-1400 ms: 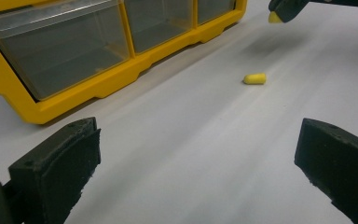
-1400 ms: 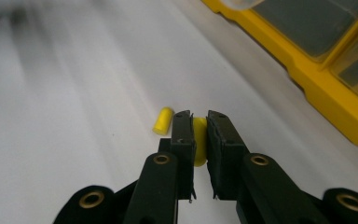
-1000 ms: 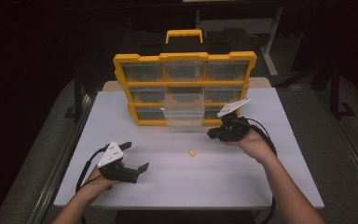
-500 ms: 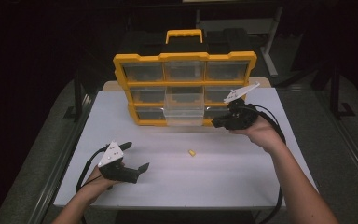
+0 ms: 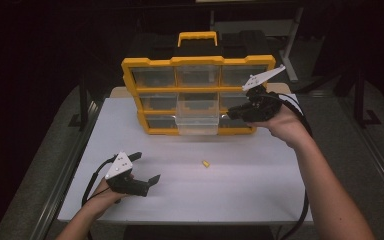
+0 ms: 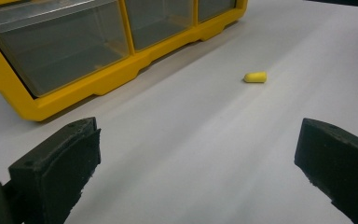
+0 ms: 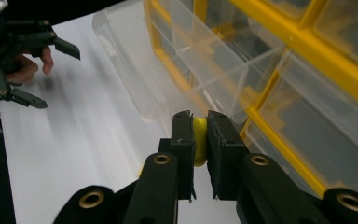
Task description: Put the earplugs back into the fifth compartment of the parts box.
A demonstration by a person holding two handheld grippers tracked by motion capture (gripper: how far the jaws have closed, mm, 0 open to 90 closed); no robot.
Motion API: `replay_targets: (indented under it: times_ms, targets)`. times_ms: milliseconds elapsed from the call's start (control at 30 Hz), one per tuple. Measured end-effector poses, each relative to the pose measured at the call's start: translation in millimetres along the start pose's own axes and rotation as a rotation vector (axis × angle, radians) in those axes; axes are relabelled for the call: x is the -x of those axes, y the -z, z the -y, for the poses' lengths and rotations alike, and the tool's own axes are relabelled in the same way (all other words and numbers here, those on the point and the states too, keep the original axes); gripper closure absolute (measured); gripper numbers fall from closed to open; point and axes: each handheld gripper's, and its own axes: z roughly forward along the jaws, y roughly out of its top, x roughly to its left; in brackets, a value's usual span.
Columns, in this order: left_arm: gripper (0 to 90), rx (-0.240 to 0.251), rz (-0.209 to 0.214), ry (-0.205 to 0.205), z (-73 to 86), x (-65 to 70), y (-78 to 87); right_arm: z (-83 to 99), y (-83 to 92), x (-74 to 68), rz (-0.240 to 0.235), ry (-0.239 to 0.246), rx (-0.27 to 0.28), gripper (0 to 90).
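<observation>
Right gripper (image 7: 199,140) has its two black jaws clamped on a small yellow earplug (image 7: 199,142), which sits squeezed between the pads with only its yellow edge showing. In the high view this right gripper (image 5: 232,114) is held up off the table at the right side of the yellow organizer (image 5: 198,62), level with its lower rows, the jaws pointing left toward the pulled-out clear drawer (image 5: 197,114). That drawer juts toward the near side from the middle column of the organizer; from the right gripper view its clear wall (image 7: 135,70) runs just beyond the jaw tips, apart from them.

A second yellow earplug (image 5: 206,163) lies loose on the white table (image 5: 260,190), near the middle and well on the near side of the organizer. The left gripper view shows the same plug (image 6: 255,77) lying on its side, far ahead of the jaws, with the organizer's bottom row of clear drawers (image 6: 65,46) to its left.

Left gripper (image 5: 147,169) rests low at the near left of the table, held in the person's left hand (image 5: 105,192), with its jaws spread wide and nothing between them.
</observation>
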Motion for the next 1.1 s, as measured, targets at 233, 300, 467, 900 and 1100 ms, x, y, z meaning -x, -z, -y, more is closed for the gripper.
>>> replay_targets:
  times_ms: [233,300,467,900,1100]
  targets:
    - [0.0,-0.004,0.001,-0.003,0.1,0.3,-0.2,-18.7,-0.6,0.4,-0.009,0.016,0.017,79.9]
    - [0.0,-0.004,0.001,-0.003,0.2,0.3,-0.1,-24.3,-3.4,-0.7,-0.017,0.015,0.023,79.8]
    - [0.0,-0.004,0.000,-0.004,0.3,0.6,-0.2,-35.3,-14.0,-3.2,-0.033,0.026,0.024,79.8]
    - [0.0,-0.006,0.002,-0.007,0.4,0.7,0.3,-51.5,-50.8,-7.0,-0.052,0.049,-0.027,79.6]
    - [0.0,-0.006,0.003,-0.006,0.4,0.7,0.5,-51.7,-65.0,-8.7,-0.056,0.048,-0.062,75.4]
